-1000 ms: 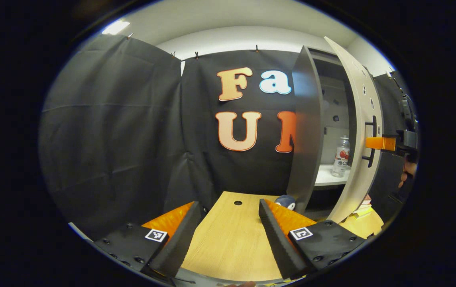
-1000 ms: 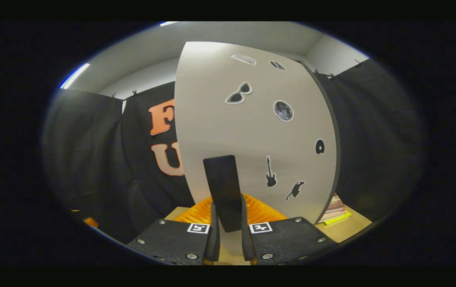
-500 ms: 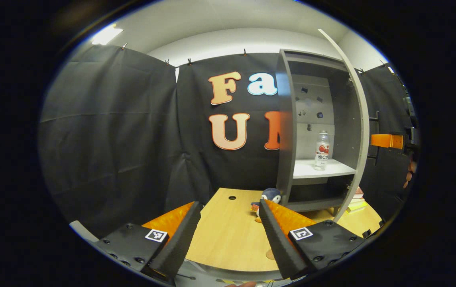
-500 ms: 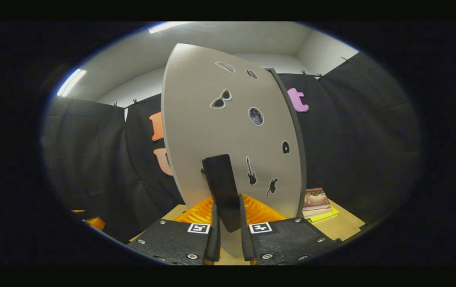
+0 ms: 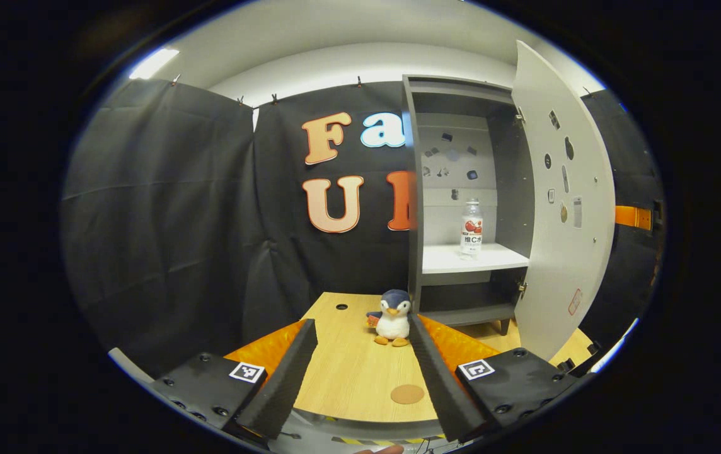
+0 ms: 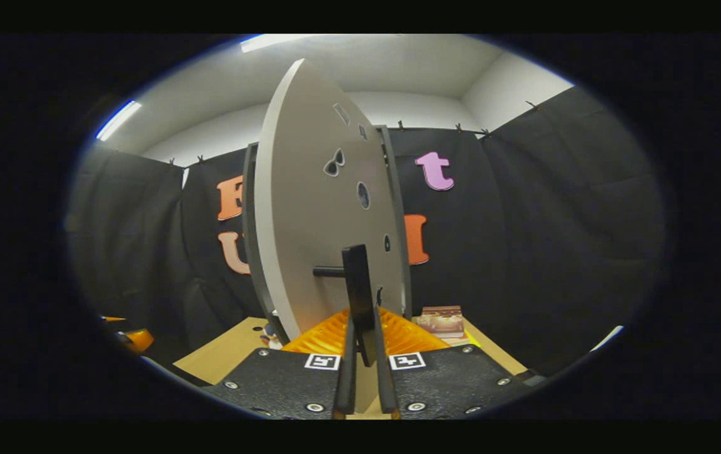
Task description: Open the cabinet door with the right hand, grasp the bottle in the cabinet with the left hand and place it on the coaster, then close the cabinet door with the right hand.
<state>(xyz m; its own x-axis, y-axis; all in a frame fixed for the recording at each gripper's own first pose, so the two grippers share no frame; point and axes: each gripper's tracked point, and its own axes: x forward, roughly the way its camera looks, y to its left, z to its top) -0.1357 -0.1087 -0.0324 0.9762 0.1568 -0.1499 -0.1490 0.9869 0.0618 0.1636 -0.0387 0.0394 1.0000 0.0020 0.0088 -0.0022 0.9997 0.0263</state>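
Observation:
A grey cabinet (image 5: 416,189) stands at the back of the wooden table (image 5: 348,372) with its door (image 5: 565,208) swung wide to the right. On its white shelf a clear bottle (image 5: 471,228) with a red label stands upright. A round brown coaster (image 5: 407,394) lies on the table near the front edge. My left gripper (image 5: 360,378) is open and low over the table's front, far from the bottle. In the right gripper view my right gripper (image 6: 362,353) is shut on the door's black handle (image 6: 357,291), with the door (image 6: 316,214) seen nearly edge-on.
A plush penguin (image 5: 392,318) sits on the table just left of the cabinet's base. Books (image 6: 441,320) are stacked on the table right of the cabinet. Black cloth walls close the booth on all sides. A cable hole (image 5: 341,306) marks the table's back.
The right gripper has pulled the door from partly open to wide open. The left gripper's view swung right, bringing the cabinet interior, the penguin and the coaster into sight.

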